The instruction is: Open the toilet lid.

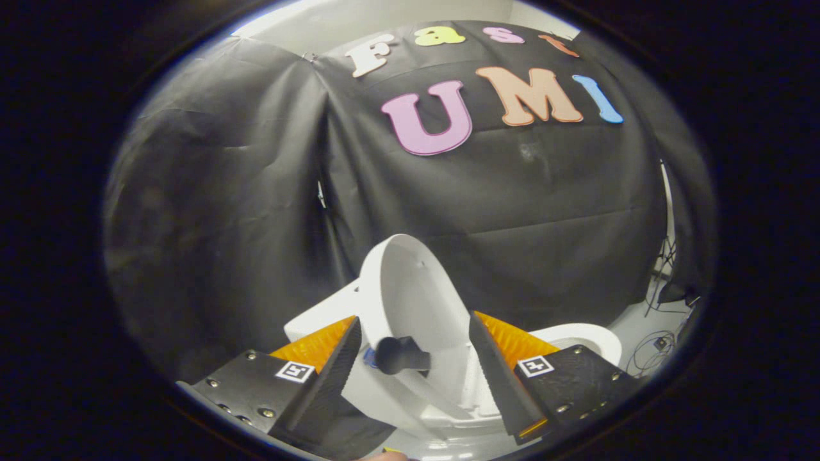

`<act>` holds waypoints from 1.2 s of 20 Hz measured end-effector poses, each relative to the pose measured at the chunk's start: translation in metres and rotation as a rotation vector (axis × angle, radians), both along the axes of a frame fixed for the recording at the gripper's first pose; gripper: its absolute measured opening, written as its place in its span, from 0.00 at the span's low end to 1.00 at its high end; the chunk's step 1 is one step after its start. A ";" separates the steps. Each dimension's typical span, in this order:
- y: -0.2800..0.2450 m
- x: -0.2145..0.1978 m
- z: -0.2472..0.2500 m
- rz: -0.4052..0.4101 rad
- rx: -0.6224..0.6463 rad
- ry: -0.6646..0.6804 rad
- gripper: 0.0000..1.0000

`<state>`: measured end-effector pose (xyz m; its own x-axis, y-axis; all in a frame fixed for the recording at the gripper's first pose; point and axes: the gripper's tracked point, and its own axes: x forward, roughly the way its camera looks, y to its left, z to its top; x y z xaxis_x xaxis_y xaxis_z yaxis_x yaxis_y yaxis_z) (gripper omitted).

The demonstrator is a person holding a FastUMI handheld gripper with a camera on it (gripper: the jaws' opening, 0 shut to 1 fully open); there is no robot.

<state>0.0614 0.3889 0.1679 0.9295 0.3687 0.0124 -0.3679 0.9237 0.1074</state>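
Black cloth wall behind, white toilet up close.
Gripper (413,358) fingers spread wide apart, the raised toilet lid (410,301) standing between them with a dark knob (398,354); seat rim (580,336) beyond the right finger, cables (656,346) further off.

The scene is seen from a single fisheye camera mounted on the gripper (415,346), looking forward along its two spread fingers (333,374), which frame the lower part of the view. The camera is held close above the toilet (576,336) and pitched slightly downward, with the raised toilet lid (410,291) directly ahead between the fingers. Beyond it, the booth wall (512,211) is faced; the view is apparently rolled a little, though lens distortion makes this uncertain.
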 end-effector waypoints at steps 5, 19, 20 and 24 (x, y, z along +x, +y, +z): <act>-0.081 0.016 0.004 -0.135 -0.026 -0.014 0.99; -0.237 0.037 0.002 -0.285 -0.121 -0.045 0.99; -0.238 0.038 0.002 -0.279 -0.126 -0.043 0.99; -0.223 0.045 -0.002 -0.235 -0.137 -0.050 0.99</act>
